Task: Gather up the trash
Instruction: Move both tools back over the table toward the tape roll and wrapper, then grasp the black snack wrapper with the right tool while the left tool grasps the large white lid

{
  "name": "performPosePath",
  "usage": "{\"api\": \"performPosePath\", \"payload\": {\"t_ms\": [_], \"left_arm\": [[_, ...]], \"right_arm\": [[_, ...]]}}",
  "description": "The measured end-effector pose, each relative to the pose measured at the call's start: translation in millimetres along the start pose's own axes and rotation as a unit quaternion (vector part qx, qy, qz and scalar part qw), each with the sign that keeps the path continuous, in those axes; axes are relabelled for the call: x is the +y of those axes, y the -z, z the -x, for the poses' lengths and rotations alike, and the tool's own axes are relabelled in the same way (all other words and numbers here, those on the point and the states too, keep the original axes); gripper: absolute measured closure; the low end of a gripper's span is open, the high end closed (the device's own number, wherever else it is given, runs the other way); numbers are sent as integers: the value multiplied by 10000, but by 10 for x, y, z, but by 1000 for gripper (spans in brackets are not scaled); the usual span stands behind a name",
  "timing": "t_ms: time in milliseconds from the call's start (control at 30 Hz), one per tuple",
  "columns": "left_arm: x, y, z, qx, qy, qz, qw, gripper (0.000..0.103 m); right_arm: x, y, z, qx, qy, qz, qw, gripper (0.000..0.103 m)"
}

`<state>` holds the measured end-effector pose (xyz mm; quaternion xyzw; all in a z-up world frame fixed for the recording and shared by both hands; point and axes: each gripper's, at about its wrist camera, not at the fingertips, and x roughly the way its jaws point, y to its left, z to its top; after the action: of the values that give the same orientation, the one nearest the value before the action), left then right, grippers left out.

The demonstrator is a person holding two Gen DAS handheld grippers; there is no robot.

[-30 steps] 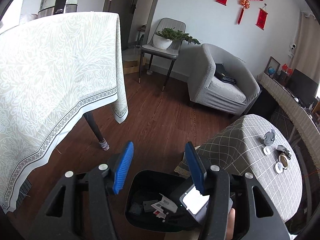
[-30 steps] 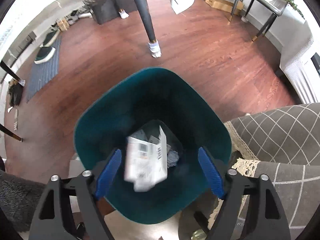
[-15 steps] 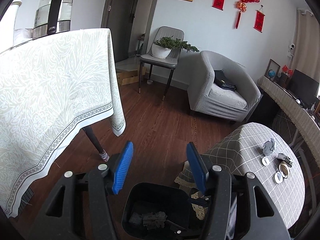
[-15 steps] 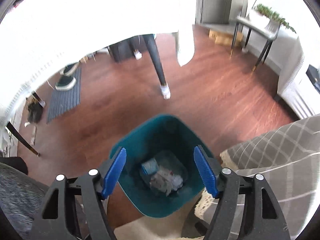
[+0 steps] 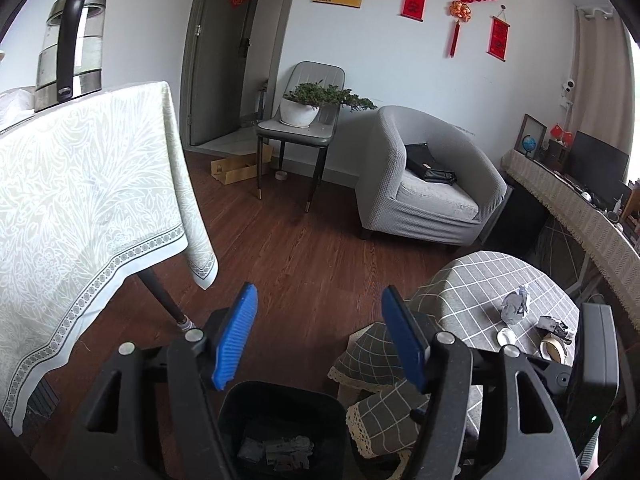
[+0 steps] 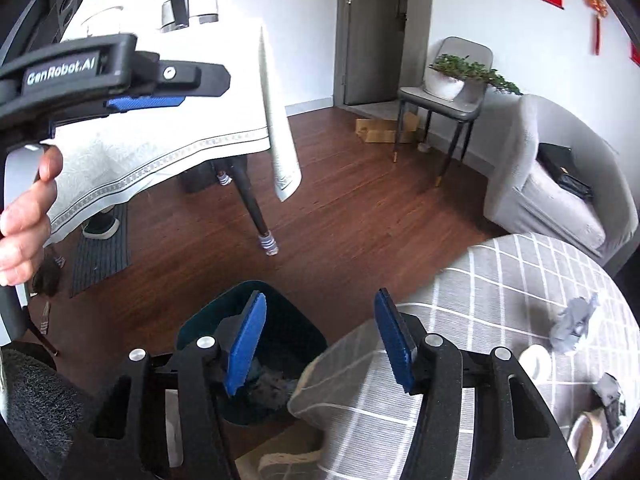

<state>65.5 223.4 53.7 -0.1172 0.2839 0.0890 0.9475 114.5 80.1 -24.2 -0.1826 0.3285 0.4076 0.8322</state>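
Note:
A dark bin [image 5: 280, 420] stands on the wood floor beside the round checked table [image 5: 480, 280], with crumpled trash [image 5: 276, 450] inside. It also shows in the right wrist view [image 6: 280, 332]. My left gripper [image 5: 318, 332] is open and empty above the bin. My right gripper [image 6: 320, 340] is open and empty, between the bin and the table [image 6: 500, 280]. Crumpled grey paper [image 5: 516, 306] lies on the table, also in the right wrist view [image 6: 574, 322]. A tape roll [image 5: 554, 350], a small white lid [image 5: 505, 336] and a dark scrap [image 5: 554, 325] lie near it.
A tall table with a white cloth [image 5: 80, 208] and a kettle [image 5: 68, 48] stands left. A grey armchair [image 5: 428, 184] and a chair with a plant [image 5: 304, 120] stand at the back. The left gripper body and hand [image 6: 80, 80] fill the right wrist view's upper left.
The paper that hung between my right fingers now lies in the bin. Both grippers have risen and tilted up from the bin; the right one swung toward the checked table.

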Motion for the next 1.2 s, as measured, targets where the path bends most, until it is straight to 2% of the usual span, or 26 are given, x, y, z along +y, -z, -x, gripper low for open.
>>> {"api": "performPosePath", "payload": {"t_ms": [267, 433, 600, 833, 1000, 1133, 1200], "left_arm": [[-550, 98, -224, 183, 326, -332, 9987, 32], [-920, 205, -323, 297, 578, -591, 9961, 30], [-1295, 317, -422, 431, 831, -1005, 9905, 30], [-1768, 481, -488, 482, 1445, -1552, 9761, 29], [-2124, 628, -539, 631, 1928, -1869, 9612, 29], [-2356, 765, -594, 723, 1932, -2199, 9535, 29], [-2432, 819, -622, 802, 2045, -2271, 9488, 30]], "right_arm": [[-676, 237, 336, -127, 557, -490, 9972, 51], [-1123, 409, 575, -246, 1026, -904, 9903, 51], [-1498, 587, 802, -346, 1323, -1391, 9808, 51], [-1870, 829, 1053, -510, 1723, -1920, 9648, 50], [-2067, 1009, 1203, -599, 1829, -2269, 9547, 35], [-2189, 1093, 1271, -717, 1813, -2584, 9462, 30], [-2247, 1126, 1280, -716, 1749, -2701, 9441, 28]]}}
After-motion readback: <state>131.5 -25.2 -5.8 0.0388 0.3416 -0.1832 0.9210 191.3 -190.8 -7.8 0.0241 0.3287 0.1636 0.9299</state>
